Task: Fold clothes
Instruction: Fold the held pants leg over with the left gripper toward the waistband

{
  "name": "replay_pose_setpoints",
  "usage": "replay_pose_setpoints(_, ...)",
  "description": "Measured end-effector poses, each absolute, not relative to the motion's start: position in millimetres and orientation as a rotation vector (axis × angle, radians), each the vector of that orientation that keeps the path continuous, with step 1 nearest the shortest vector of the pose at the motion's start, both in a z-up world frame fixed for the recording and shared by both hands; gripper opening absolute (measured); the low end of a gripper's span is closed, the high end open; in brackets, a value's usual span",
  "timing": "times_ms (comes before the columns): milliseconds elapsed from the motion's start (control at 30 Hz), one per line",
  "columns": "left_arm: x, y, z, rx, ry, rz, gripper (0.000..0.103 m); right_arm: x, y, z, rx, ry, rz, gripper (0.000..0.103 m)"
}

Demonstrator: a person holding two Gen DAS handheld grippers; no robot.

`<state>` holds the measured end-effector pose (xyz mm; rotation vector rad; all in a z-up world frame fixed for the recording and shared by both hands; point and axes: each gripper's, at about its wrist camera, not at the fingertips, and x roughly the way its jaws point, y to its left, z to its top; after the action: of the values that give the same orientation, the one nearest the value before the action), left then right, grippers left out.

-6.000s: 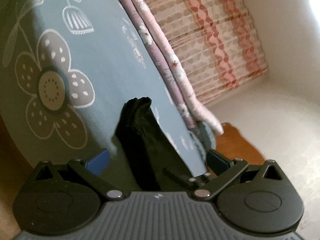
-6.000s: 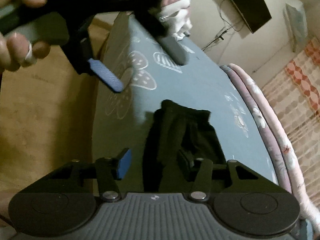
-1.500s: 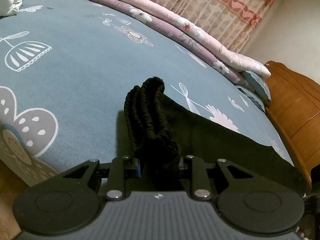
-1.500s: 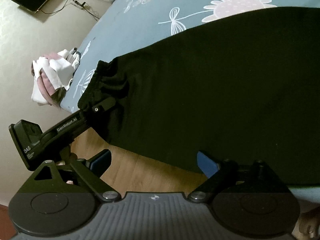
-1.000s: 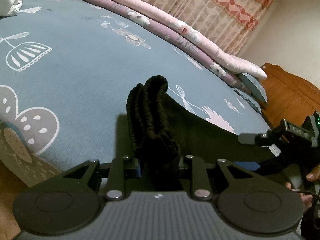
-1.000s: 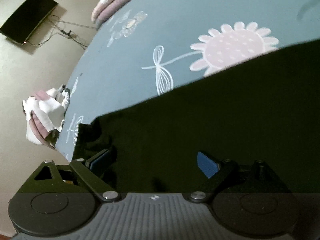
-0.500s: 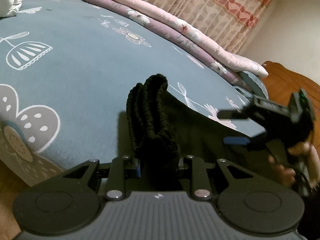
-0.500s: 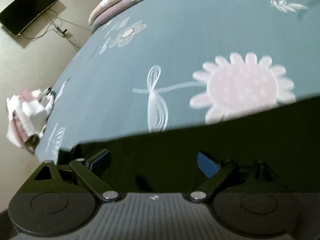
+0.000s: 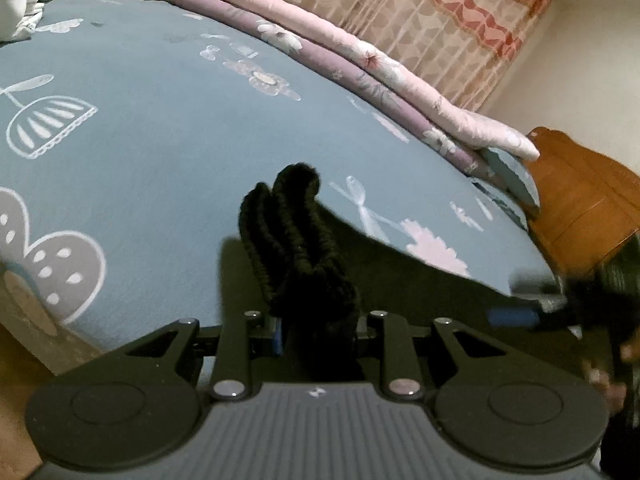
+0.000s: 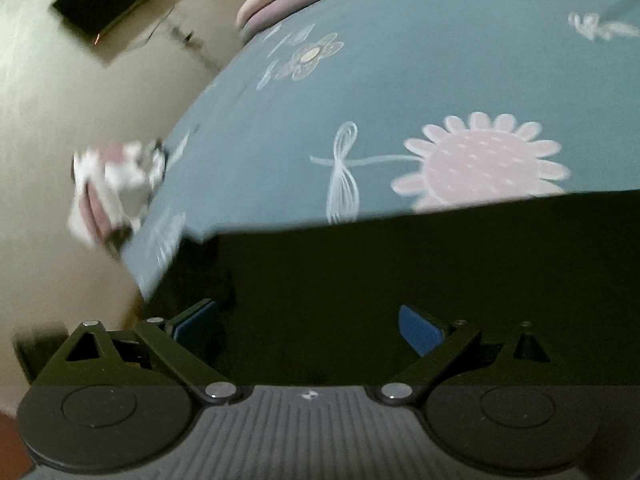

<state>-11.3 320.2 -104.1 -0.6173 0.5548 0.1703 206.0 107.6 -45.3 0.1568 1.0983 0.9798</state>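
Left gripper point(image 9: 318, 332) clamped on bunched waistband of black garment point(image 9: 296, 240) at near edge of bed point(image 9: 140, 128). Right gripper point(image 10: 308, 322) jaws spread, nothing pinched, over garment's flat dark panel. Folded quilt point(image 9: 360, 60) along bed's far side.

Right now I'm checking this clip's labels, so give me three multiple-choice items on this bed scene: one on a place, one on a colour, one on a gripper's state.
1. Where does the folded pink quilt lie?
A. along the bed's far edge
B. on the floor
C. over the black garment

2. What colour is the garment being folded?
A. white
B. black
C. red

3. How does the right gripper stand?
A. shut on the garment
B. shut on the quilt
C. open, above the garment

Answers: 1 A, it runs along the blue sheet's far side by the curtain; 2 B, the cloth is black in both views; 3 C, its blue pads stand wide apart with nothing pinched.
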Motion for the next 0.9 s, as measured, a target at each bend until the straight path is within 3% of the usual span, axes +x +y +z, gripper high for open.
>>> replay_pose_setpoints(300,16,279,-62,-0.611,0.525,0.102,0.022,157,25,-34,-0.060,0.962,0.875,0.099)
replay_pose_setpoints(900,106,186,-35,-0.646,0.574,-0.103,0.018,152,-87,-37,0.131,0.924,0.726,0.099)
